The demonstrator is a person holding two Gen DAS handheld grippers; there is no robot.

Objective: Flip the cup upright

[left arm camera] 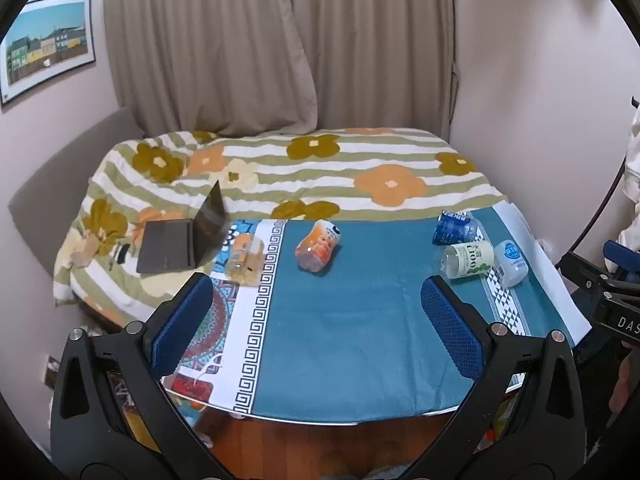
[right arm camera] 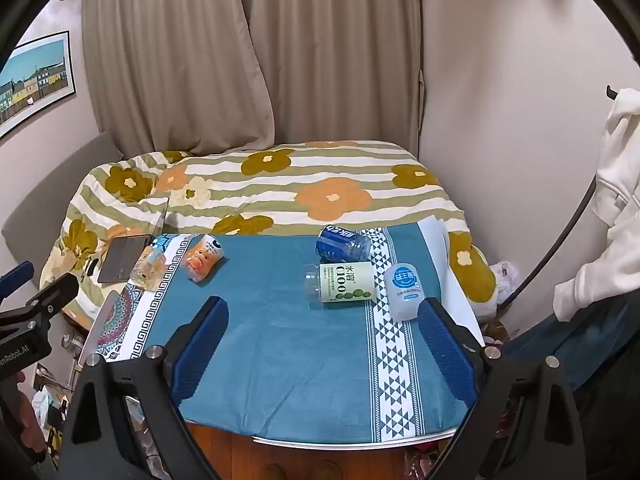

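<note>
Two claws, left claw [left arm camera: 316, 320] and right claw [right arm camera: 322, 336], wide apart, empty, five bottles [right arm camera: 344, 282] lying on table [right arm camera: 288, 360]

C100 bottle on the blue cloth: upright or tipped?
Tipped. The C100 bottle lies on its side on the blue cloth, its label text reads sideways, and its clear end points left in the right wrist view.

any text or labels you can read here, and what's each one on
"C100": green-and-white bottle lying on the table.
"DAS": cut off, on the right gripper, seen from the left wrist.
"nRobot.AI": cut off, on the left gripper.
Blue bottle and white bottle: characters too blurred to read.
</note>
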